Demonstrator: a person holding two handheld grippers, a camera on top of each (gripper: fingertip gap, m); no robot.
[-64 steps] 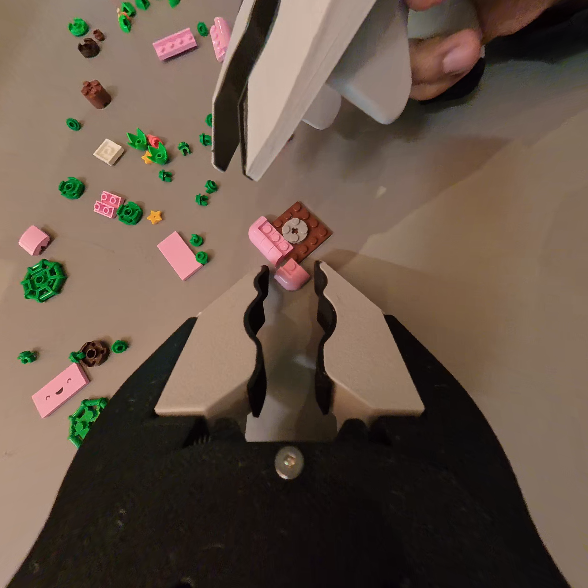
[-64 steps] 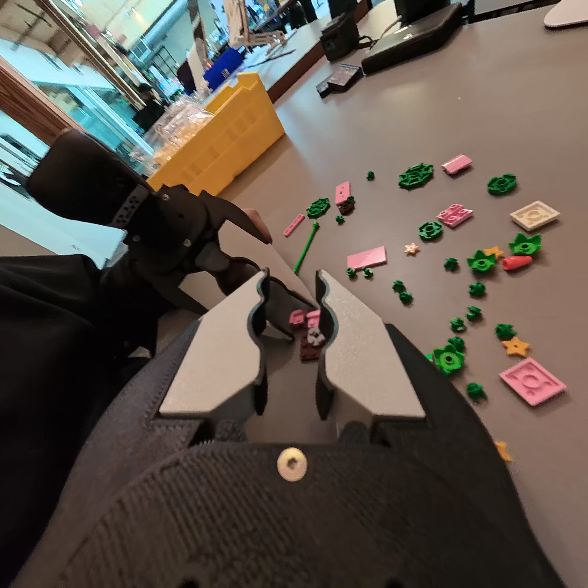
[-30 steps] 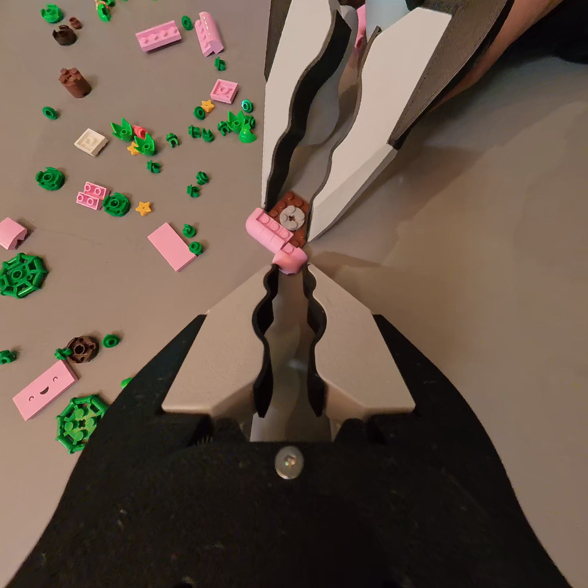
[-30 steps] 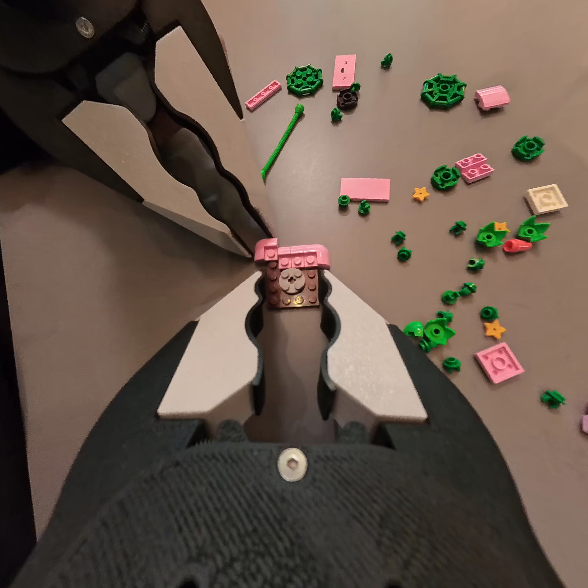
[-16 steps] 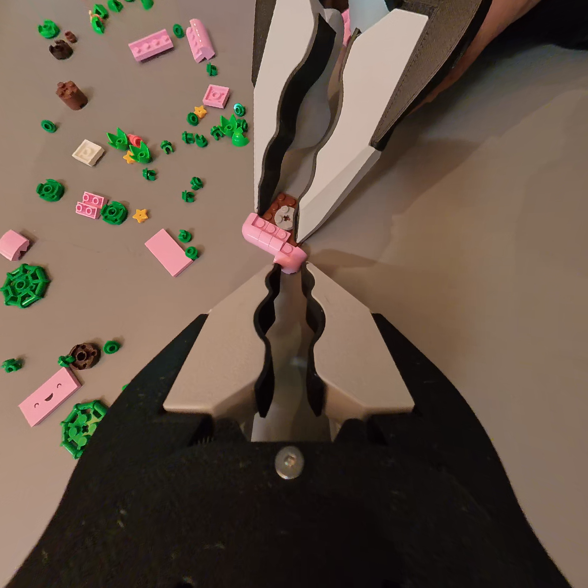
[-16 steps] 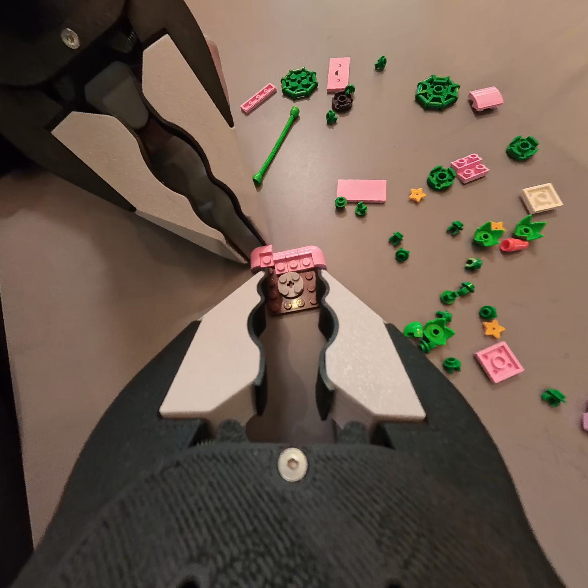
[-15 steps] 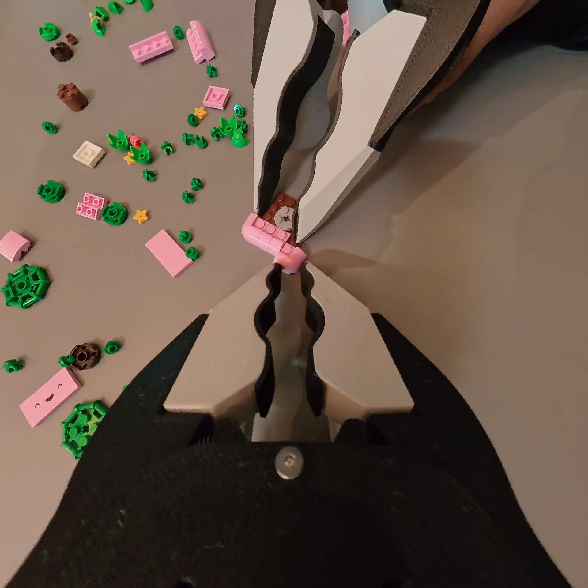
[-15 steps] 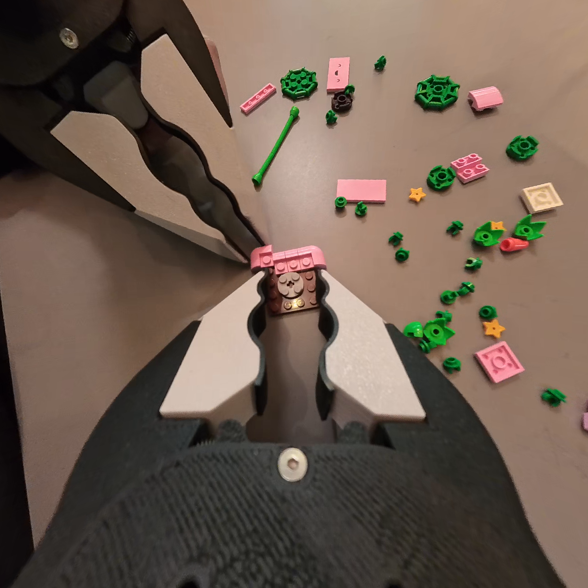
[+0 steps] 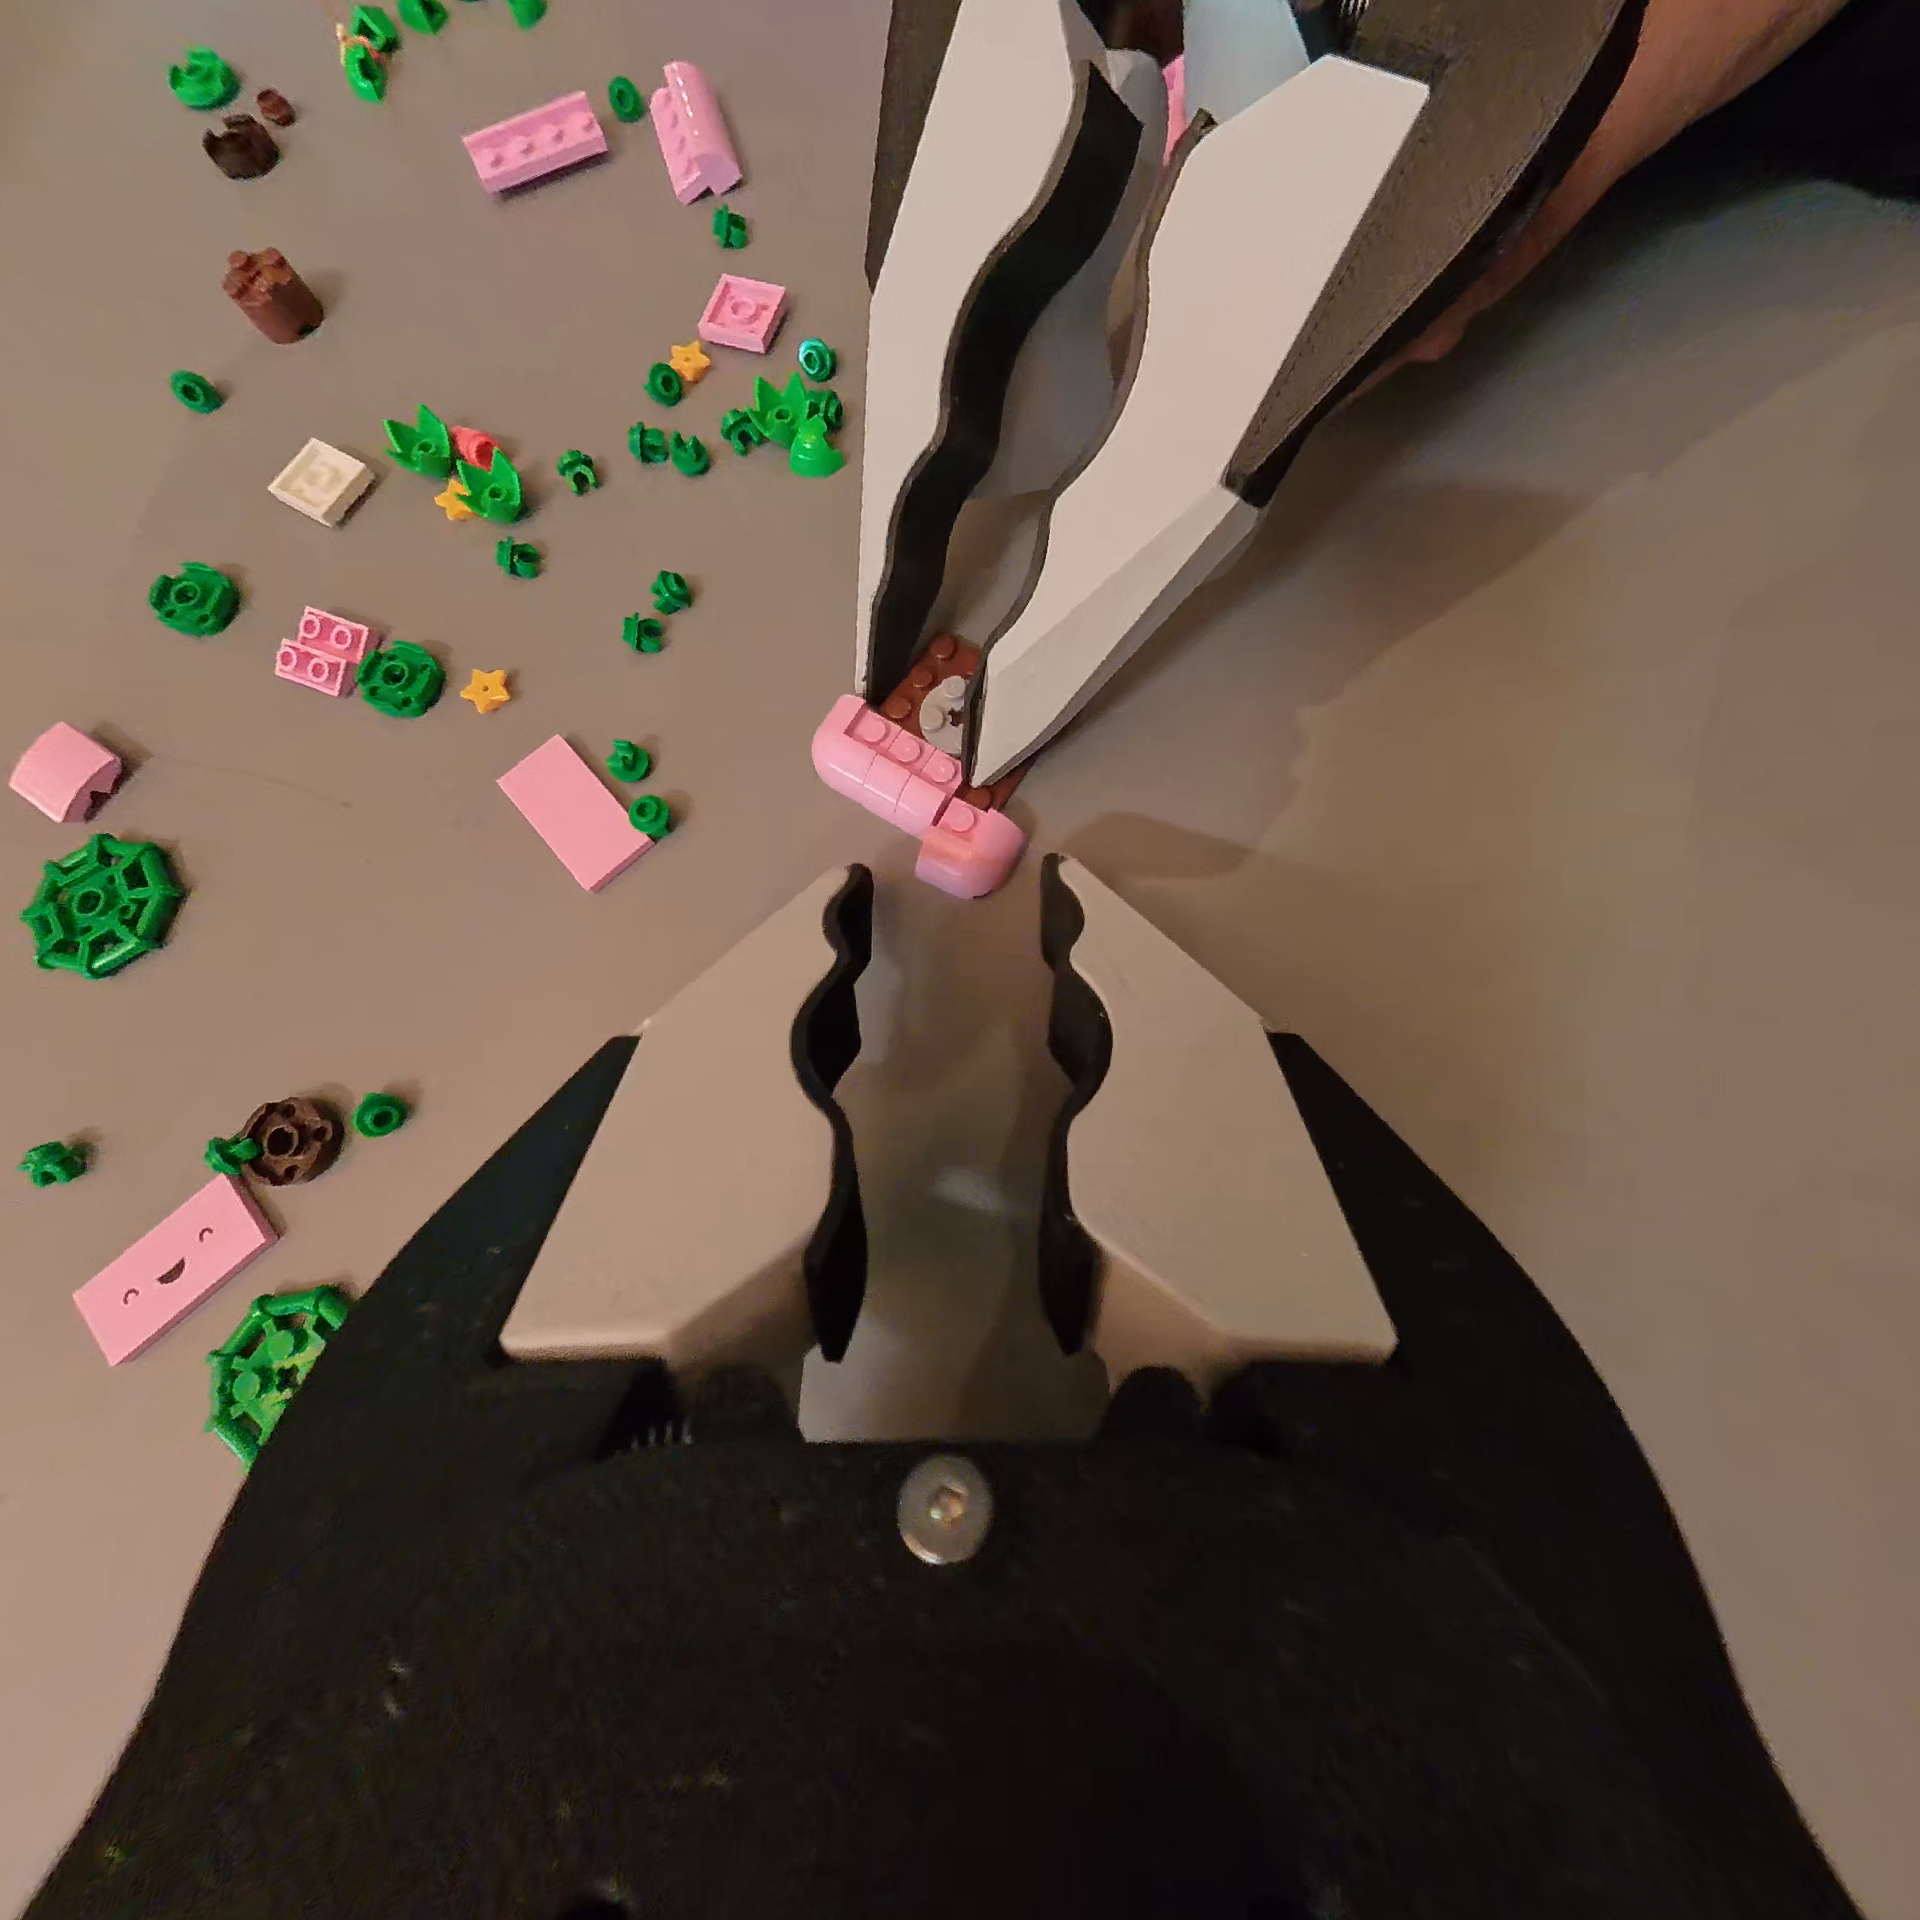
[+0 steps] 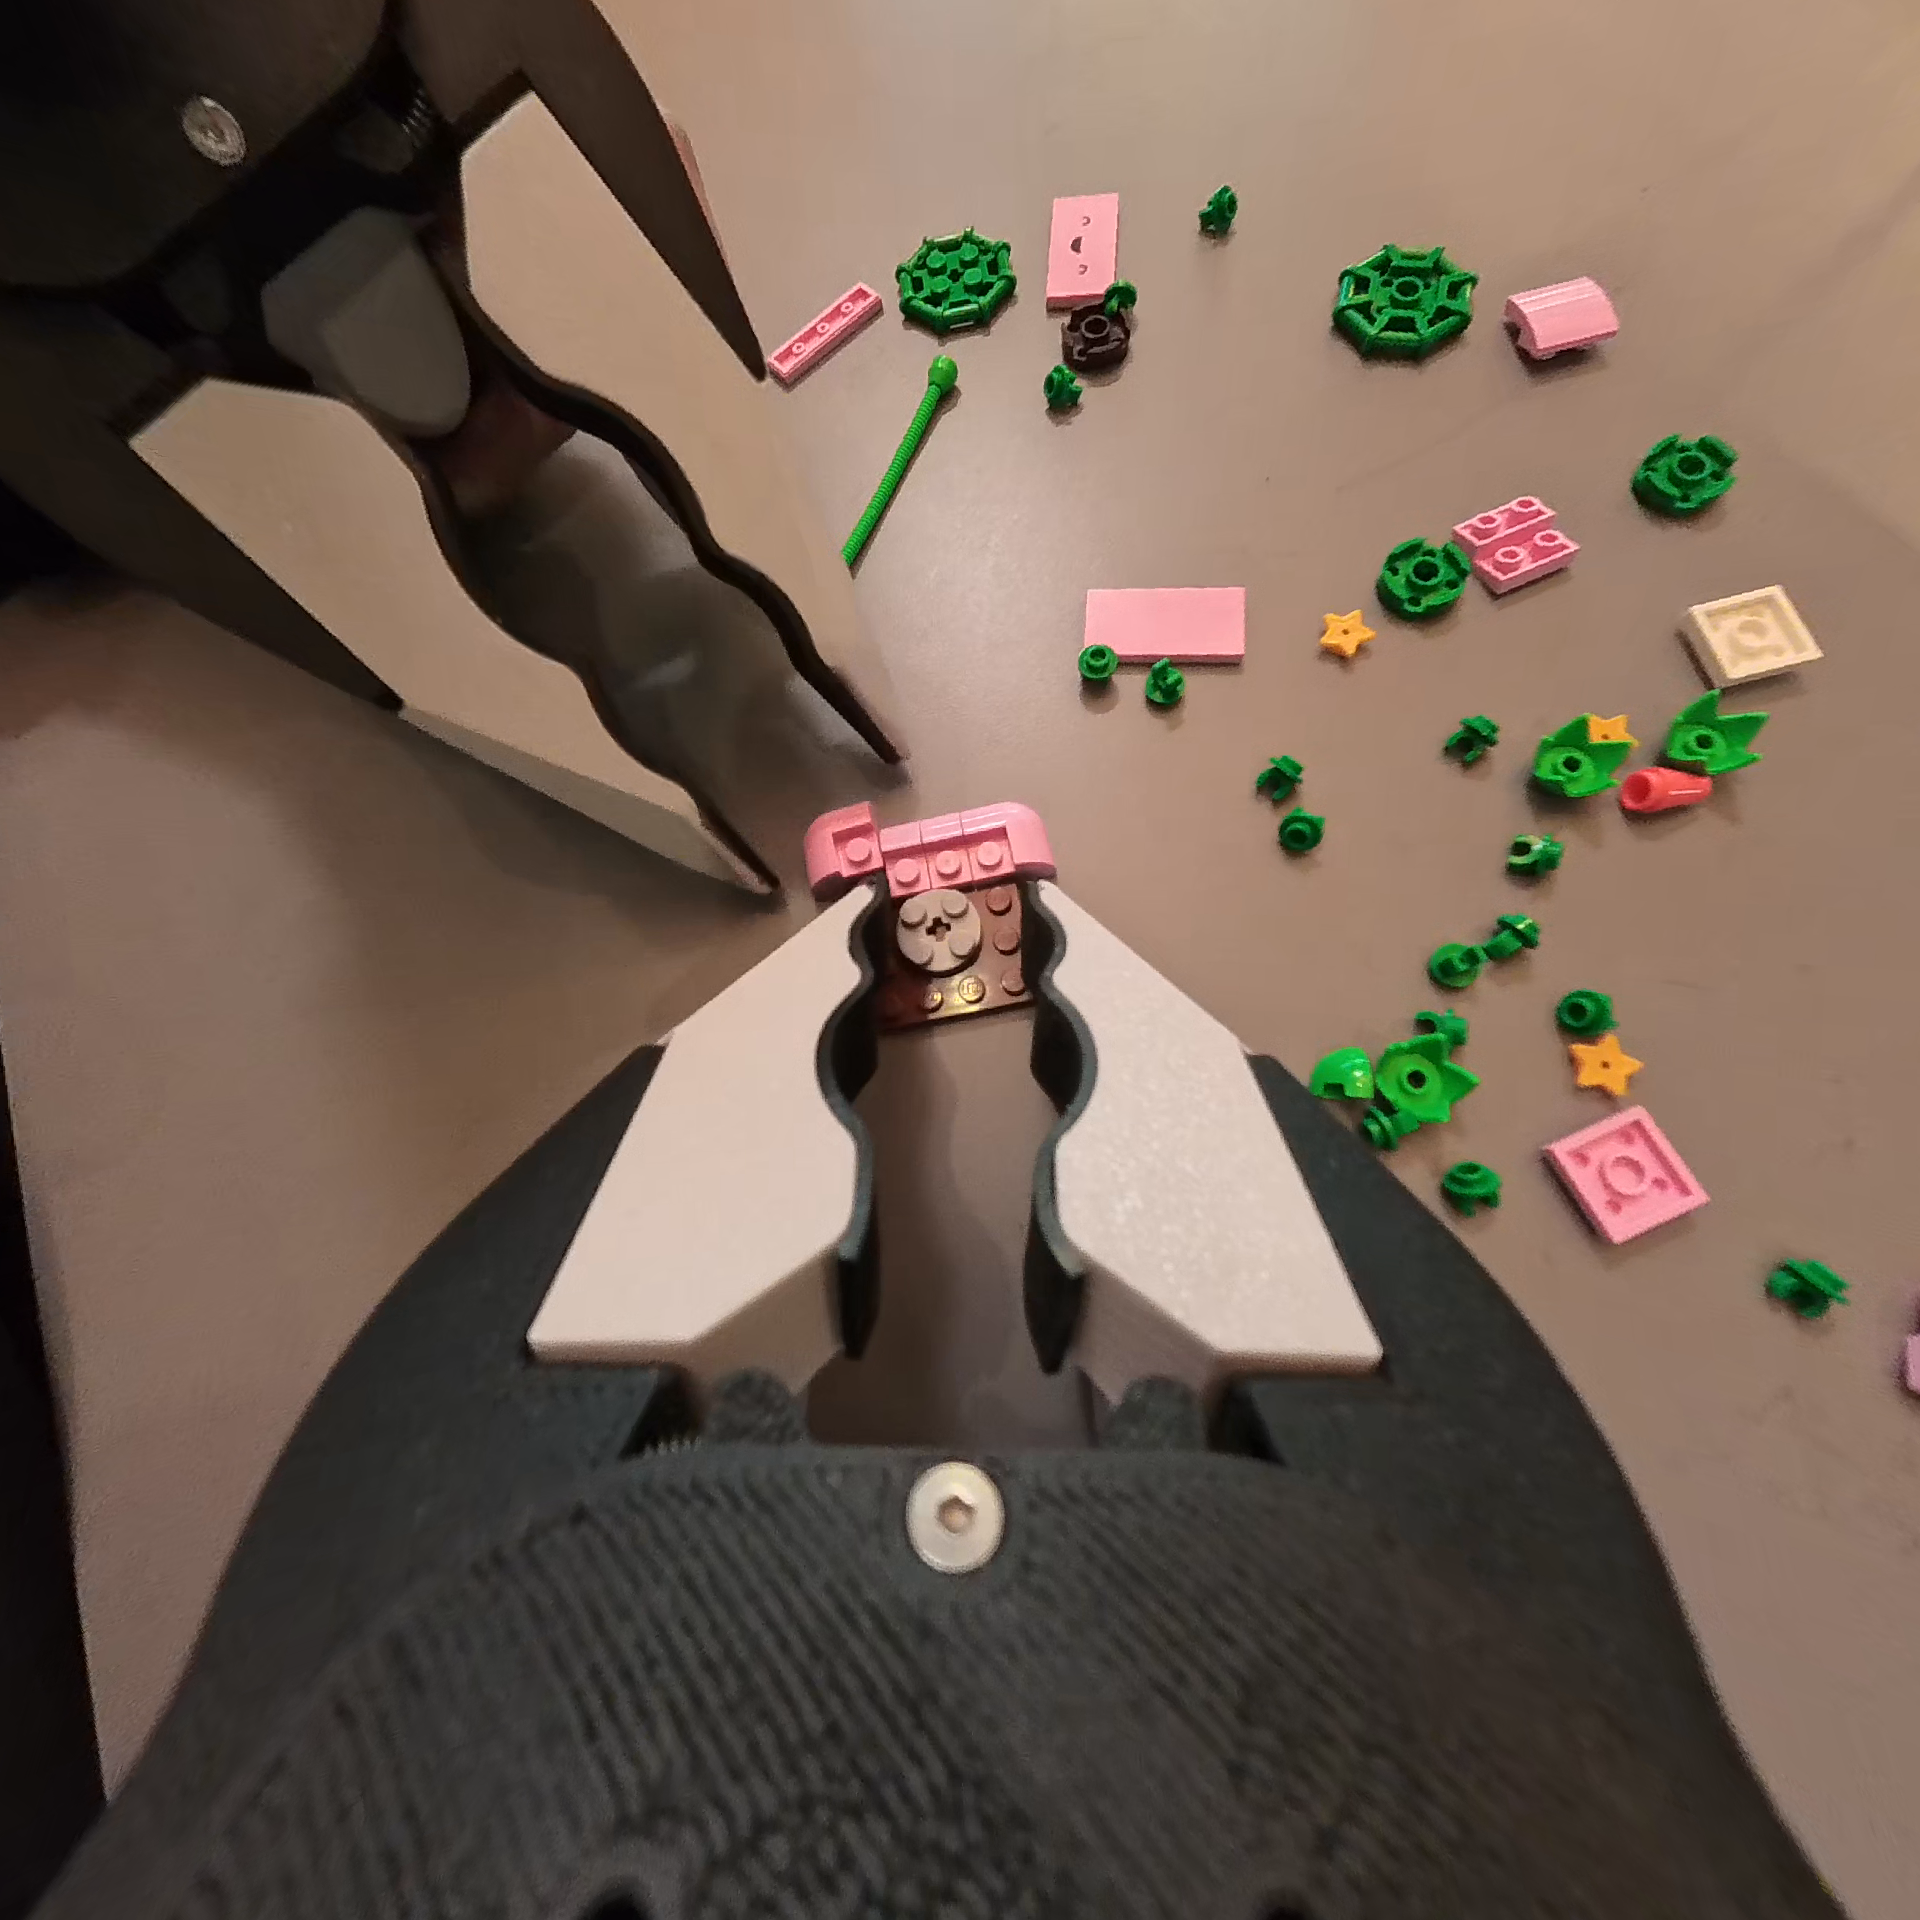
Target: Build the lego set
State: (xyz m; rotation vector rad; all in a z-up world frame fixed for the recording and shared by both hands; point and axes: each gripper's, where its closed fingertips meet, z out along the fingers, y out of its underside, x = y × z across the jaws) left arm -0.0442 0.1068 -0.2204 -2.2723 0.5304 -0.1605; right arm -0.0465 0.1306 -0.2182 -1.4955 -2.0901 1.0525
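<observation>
The small lego build (image 10: 951, 935) is a brown studded plate topped by a grey round piece, with pink rounded bricks along its far edge and one corner. Loose green, pink, yellow and brown pieces (image 10: 1455, 665) lie scattered to its right.

Plate (image 10: 961, 961) between right gripper (image 10: 945, 914) fingers; loose pieces (image 10: 1455, 675) to right

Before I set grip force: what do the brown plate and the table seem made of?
Brown plate: looks like hard moulded plastic, slightly glossy, with crisp round studs. Table: smooth matte grey-brown, probably laminate; its core cannot be told. The right gripper has its jaws closed on the plate.
</observation>
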